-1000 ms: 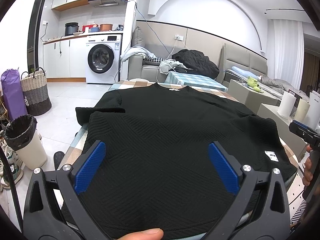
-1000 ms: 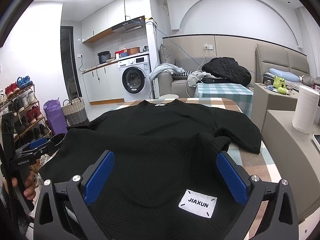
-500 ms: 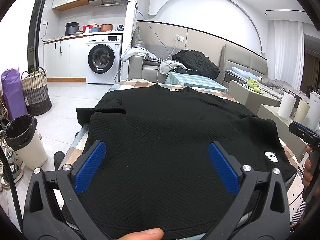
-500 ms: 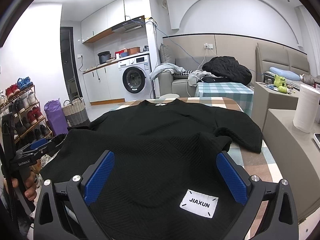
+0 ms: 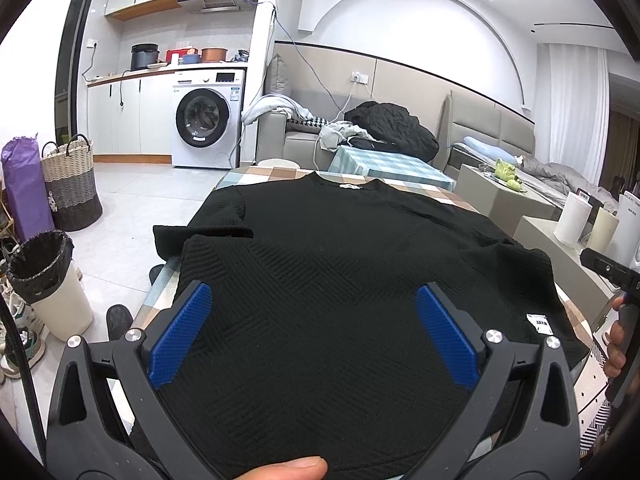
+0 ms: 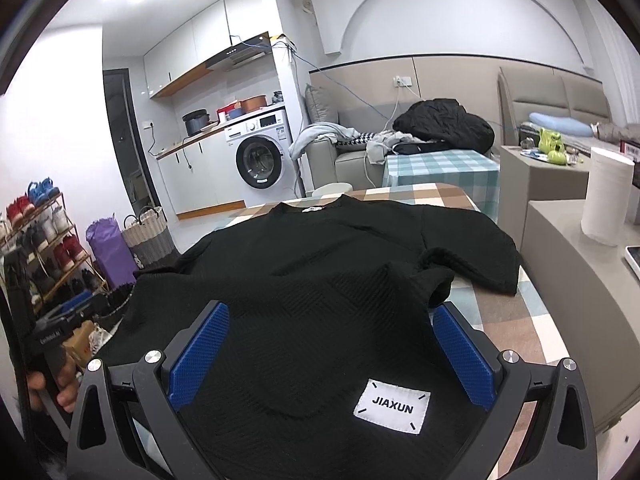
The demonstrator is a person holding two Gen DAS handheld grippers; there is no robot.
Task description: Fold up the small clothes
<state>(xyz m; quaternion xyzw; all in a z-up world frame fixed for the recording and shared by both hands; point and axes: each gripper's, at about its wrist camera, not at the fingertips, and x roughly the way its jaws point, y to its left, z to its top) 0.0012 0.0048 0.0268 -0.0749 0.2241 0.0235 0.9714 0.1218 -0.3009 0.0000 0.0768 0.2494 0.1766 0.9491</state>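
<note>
A black short-sleeved knit top (image 5: 320,264) lies spread flat on the checked table, collar at the far end, hem toward me. It also shows in the right wrist view (image 6: 320,280), with a white JIAXUN label (image 6: 392,410) near the hem. My left gripper (image 5: 314,336) is open above the hem's left part, blue pads wide apart, holding nothing. My right gripper (image 6: 330,356) is open above the hem's right part, by the label. The left sleeve (image 5: 192,236) hangs over the table edge. The right sleeve (image 6: 476,260) lies on the table.
The checked table (image 6: 516,320) carries the top. A white bin with a black bag (image 5: 52,280) stands on the floor at left. Grey side tables with paper rolls (image 6: 606,196) stand at right. A shoe rack (image 6: 36,248) is at far left.
Both grippers have stayed open over the hem. The right wrist view has tilted and shifted slightly; the top lies the same.
</note>
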